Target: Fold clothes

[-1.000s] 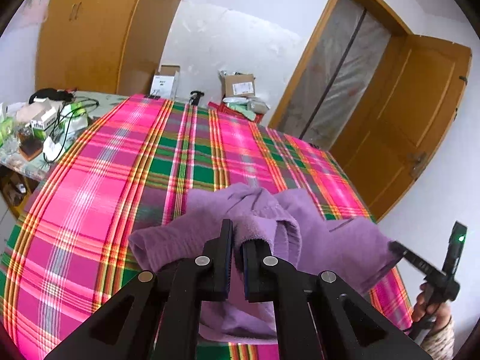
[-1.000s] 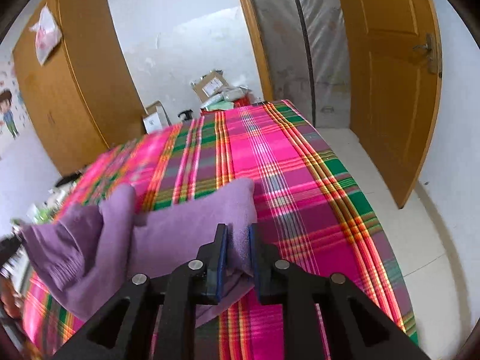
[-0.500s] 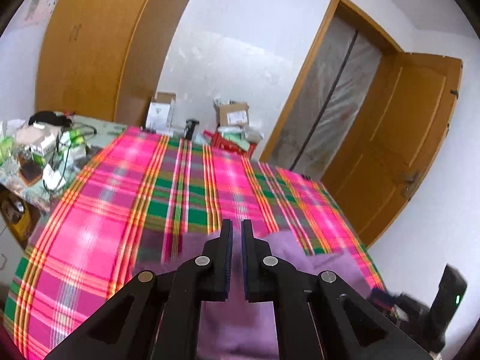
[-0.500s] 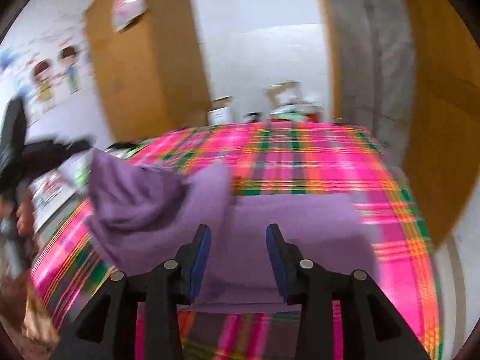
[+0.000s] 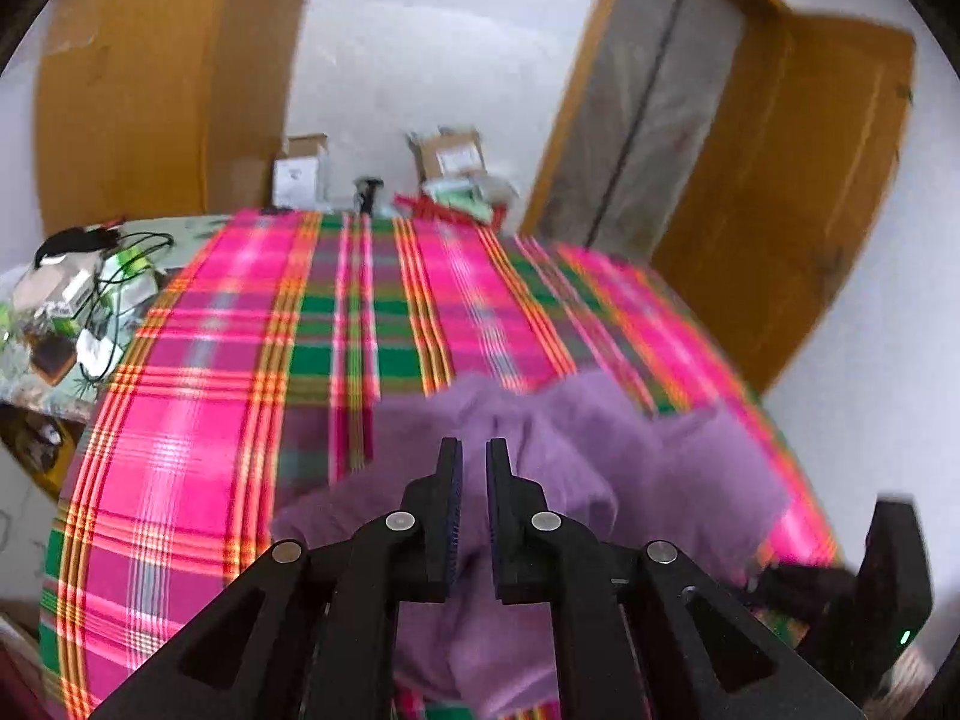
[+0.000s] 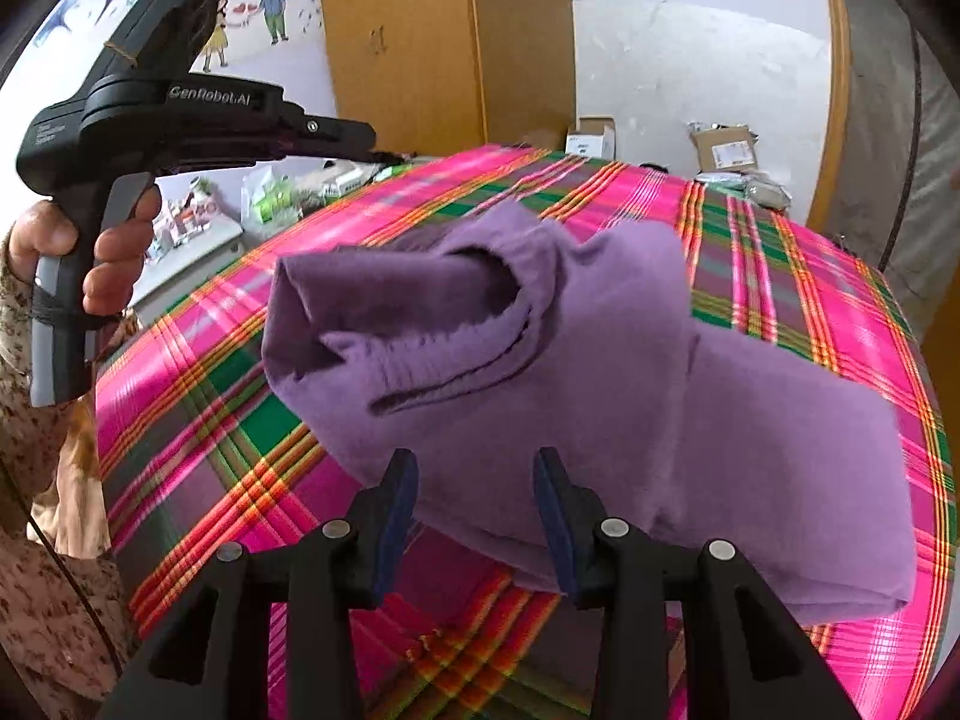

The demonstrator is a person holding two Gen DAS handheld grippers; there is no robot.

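Note:
A purple sweater [image 6: 600,372] lies folded over itself on the pink and green plaid bedspread [image 6: 810,276]. My right gripper [image 6: 477,474] is open and empty, just in front of the sweater's near edge. In the left wrist view the sweater [image 5: 630,462] lies bunched below my left gripper [image 5: 473,462], whose jaws stand close together with a narrow gap and nothing between them. The left gripper's body [image 6: 180,114] shows at the upper left of the right wrist view, raised above the bed in a hand. The right gripper's body [image 5: 882,594] shows at the lower right of the left wrist view.
A cluttered side table [image 5: 66,306] with cables stands left of the bed. Cardboard boxes [image 5: 450,156] sit on the floor beyond the bed's far end. A wooden wardrobe [image 5: 150,96] is at the back left, an open wooden door [image 5: 798,192] at the right.
My right gripper let go of the sweater and opened. My left gripper let go of its fold and lifted. The sweater now lies on the bed.

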